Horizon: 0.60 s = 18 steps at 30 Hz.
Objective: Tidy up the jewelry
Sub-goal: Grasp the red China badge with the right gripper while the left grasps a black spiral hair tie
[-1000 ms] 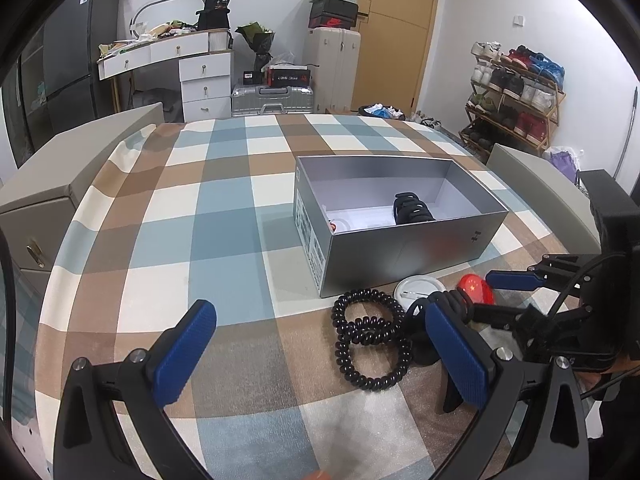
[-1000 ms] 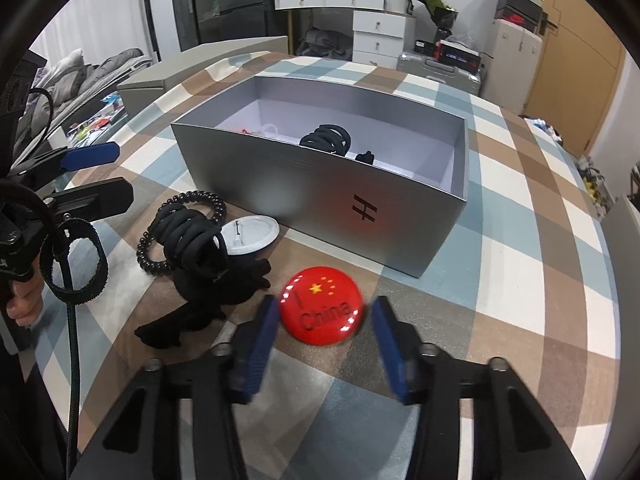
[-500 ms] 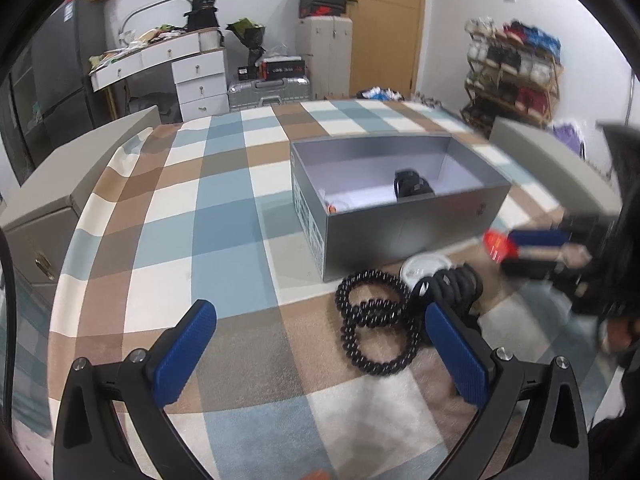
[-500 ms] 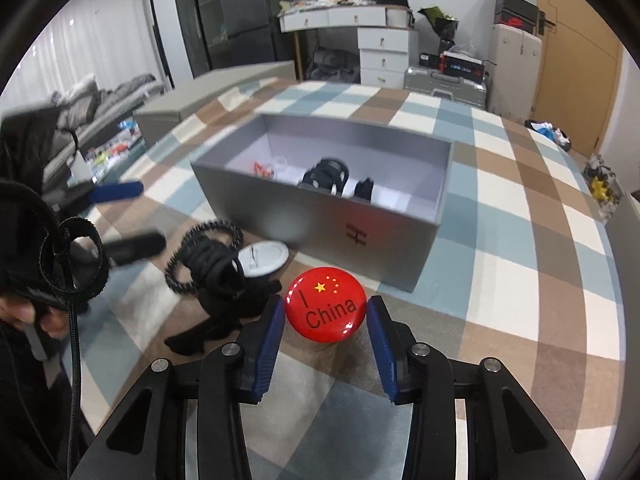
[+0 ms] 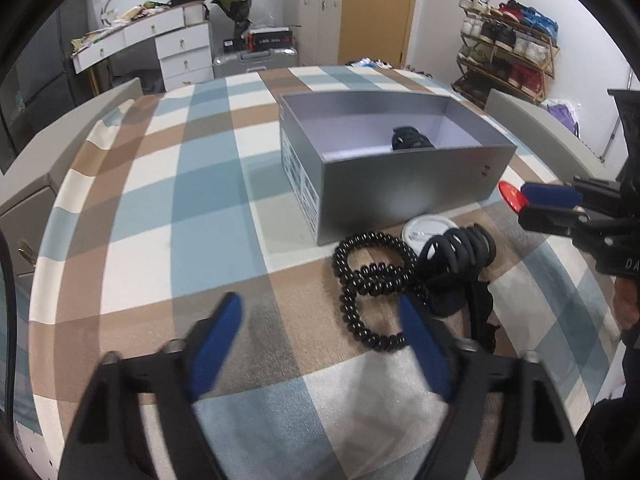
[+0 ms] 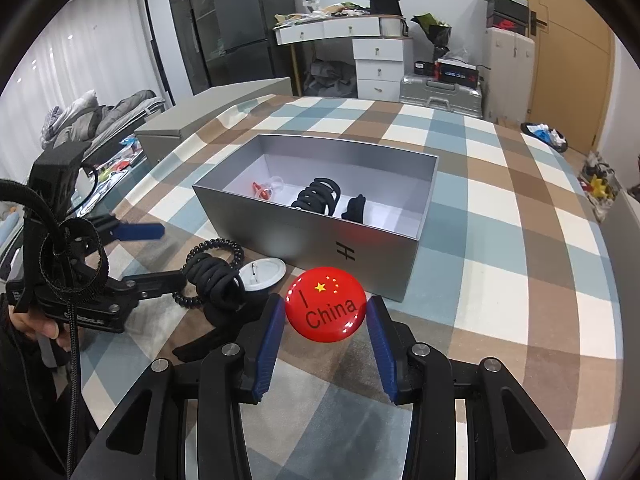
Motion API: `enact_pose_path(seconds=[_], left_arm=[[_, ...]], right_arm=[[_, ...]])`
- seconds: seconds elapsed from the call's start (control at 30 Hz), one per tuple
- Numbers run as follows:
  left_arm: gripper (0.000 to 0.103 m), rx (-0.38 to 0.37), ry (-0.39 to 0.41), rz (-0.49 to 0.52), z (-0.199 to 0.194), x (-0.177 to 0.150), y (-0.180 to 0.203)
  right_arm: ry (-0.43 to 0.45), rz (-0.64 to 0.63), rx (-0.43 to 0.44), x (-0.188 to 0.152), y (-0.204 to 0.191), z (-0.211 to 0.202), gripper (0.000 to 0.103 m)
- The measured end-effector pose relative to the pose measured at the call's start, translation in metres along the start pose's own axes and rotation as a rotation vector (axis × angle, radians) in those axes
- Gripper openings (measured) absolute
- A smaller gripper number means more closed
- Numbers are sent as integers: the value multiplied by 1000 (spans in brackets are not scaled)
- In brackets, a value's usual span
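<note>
Left gripper (image 5: 320, 328) jaws spread wide, nothing between them, hovering over the checked tablecloth (image 5: 160, 208); its right fingertip overlaps the black bead bracelet (image 5: 372, 276) in the left wrist view, contact unclear. Right gripper (image 6: 326, 312) jaws clamped on the red China badge (image 6: 325, 304), pads on its left and right edges, badge tilted face-up toward the camera and held just in front of the grey box's (image 6: 312, 240) near wall. Whether the badge's underside clears the cloth I can't tell. Left to right in the right wrist view: left gripper body (image 6: 132, 260) with a hand behind it, mostly cut off by the frame edge; bead bracelet (image 6: 216, 250) partly hidden behind a black hair claw (image 6: 218, 280); white round disc (image 6: 262, 274) just beside the claw, touching or overlapping it, something small on it too fine to make out; more black pieces under the claw, shape unclear, partly behind the right gripper's left finger. Inside the box: a small red and clear item (image 6: 266, 190) at left, blurred; a black claw clip (image 6: 316, 198) in the middle; a smaller black piece (image 6: 356, 208) to its right. From the left wrist view the box's near wall hides most of the contents, only the clip's top (image 5: 410, 138) shows. Right gripper there (image 5: 552, 204) is cut off at the frame edge, only a sliver of the badge (image 5: 512, 196) showing.
</note>
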State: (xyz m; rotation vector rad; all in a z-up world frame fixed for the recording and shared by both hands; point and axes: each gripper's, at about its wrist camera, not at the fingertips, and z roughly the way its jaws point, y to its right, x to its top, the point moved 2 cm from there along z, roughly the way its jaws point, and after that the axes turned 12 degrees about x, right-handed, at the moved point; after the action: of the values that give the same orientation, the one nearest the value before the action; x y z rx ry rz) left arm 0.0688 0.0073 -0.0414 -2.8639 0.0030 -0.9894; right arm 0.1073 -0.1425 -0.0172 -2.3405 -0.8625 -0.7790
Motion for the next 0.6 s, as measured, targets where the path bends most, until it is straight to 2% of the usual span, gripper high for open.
enact_pose_path(seconds=[0.03,0.1,0.17,0.27,0.33,0.4,0.6], left_arm=[[53,-4,-3,-1,0,-1,1],[43,-13,5,-4,-1,-2,2],[39,-5,6,6,-1,-3,4],[26,-18,10,19,-4,-3,8],[7,-42,13,34,-5,-4,11],[5,-43,14,67,-8,-5,17],[5,-71,48,63,-20,-2,17]], right_arm=[[0,0,1,0,0,0,41],[1,0,1,0,0,0,41],[0,-2,1,0,0,0,41],[0,-2,1,0,-1,0,41],[-2,-2,1,0,0,0,41],[-3,-3,1,0,0,0,41],[4,-4,1,1,-2,-1,41]])
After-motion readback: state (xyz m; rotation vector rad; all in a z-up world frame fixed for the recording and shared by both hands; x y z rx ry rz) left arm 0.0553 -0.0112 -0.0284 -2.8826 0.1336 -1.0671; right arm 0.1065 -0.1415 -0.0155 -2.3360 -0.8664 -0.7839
